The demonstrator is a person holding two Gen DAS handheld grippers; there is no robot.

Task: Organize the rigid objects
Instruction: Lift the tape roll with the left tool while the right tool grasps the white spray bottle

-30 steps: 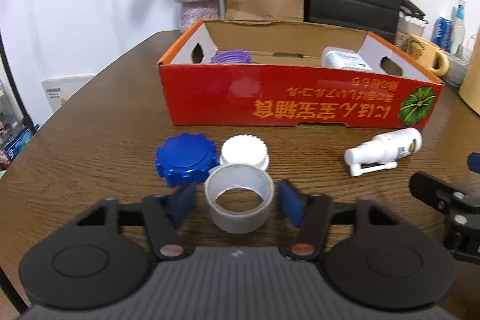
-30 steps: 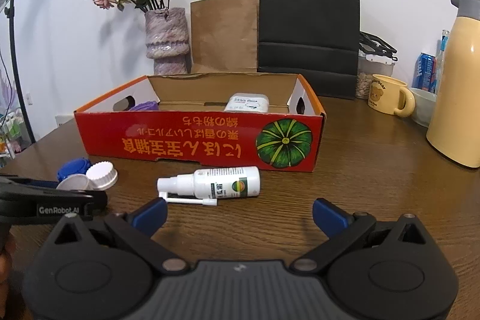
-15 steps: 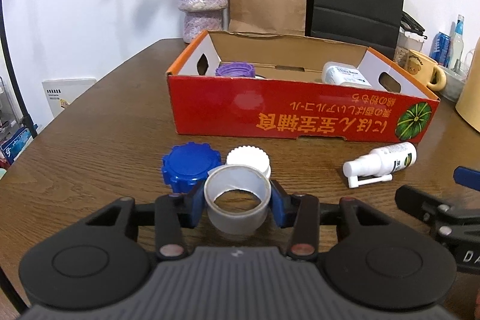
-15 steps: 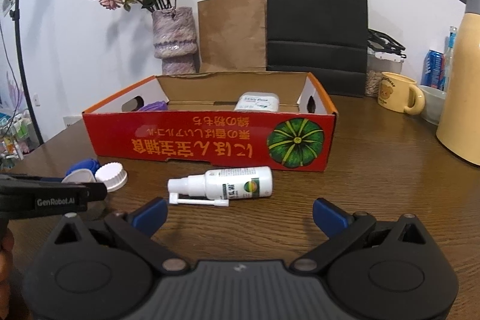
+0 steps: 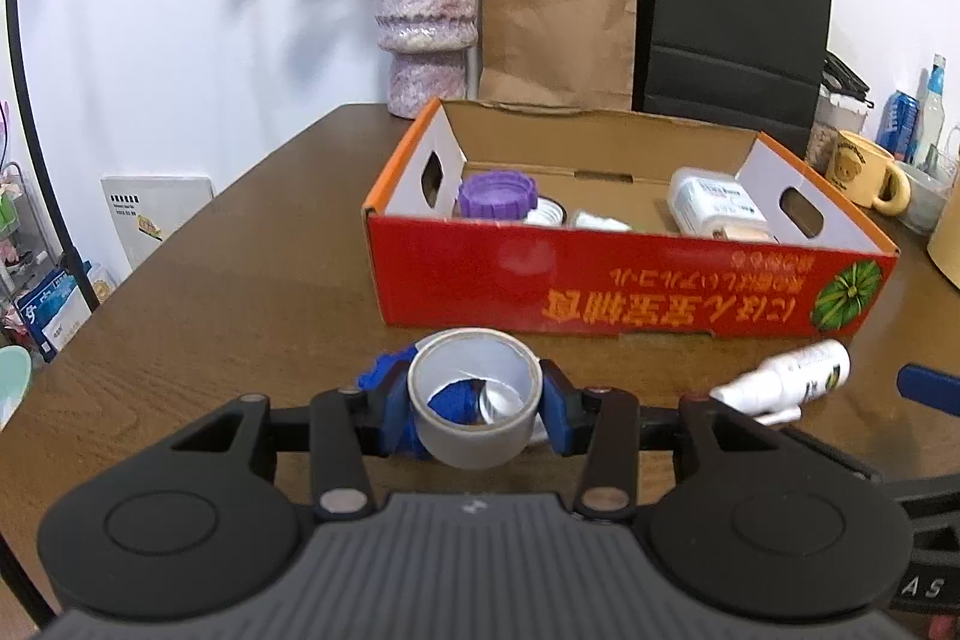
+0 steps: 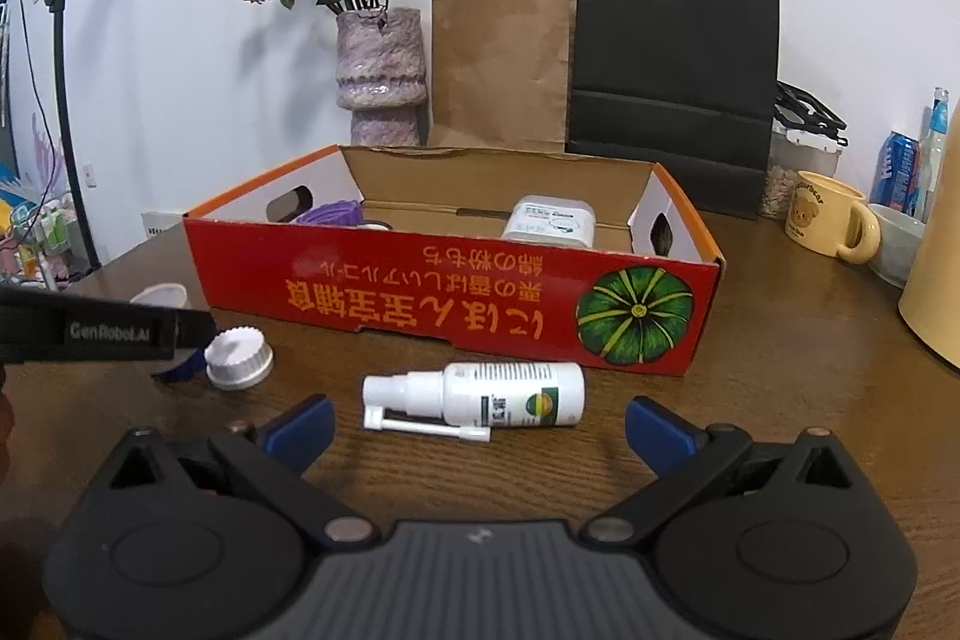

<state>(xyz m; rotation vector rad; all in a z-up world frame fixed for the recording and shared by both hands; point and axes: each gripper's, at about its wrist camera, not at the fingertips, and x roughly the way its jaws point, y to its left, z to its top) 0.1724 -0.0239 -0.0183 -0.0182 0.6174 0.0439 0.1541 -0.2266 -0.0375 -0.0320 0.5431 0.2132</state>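
- Brown wood-grain tabletop carries everything; it looks smooth and hard, so in my judgement a dropped piece would roll or skid across it.
- Red printed cardboard box stands open-topped near the middle, thin-walled, with oval hand holes in its ends. Inside are a purple ribbed lid and a white rectangular container. The near wall is the obstacle: a carry that is too low could catch its rim and shove the light box backward.
- Right gripper hovers low over the tabletop with its blue pads spread wide and nothing between them; the spray bottle lies just ahead.
- Left gripper is closed on the grey tape roll, a blue pad pressed to each side, and the roll looks raised off the tabletop, short of the box.
- The tape roll is a short, slick cylinder with a hollow core. Pinched across its curved wall, it could twist or slip out if the squeeze eases.
- White plastic spray bottle lies on its side in front of the box, its thin nozzle arm folded out; round-bodied, it may roll when nudged.
- White ribbed cap sits on the tabletop to the left, beside a blue scalloped lid mostly hidden behind the roll.
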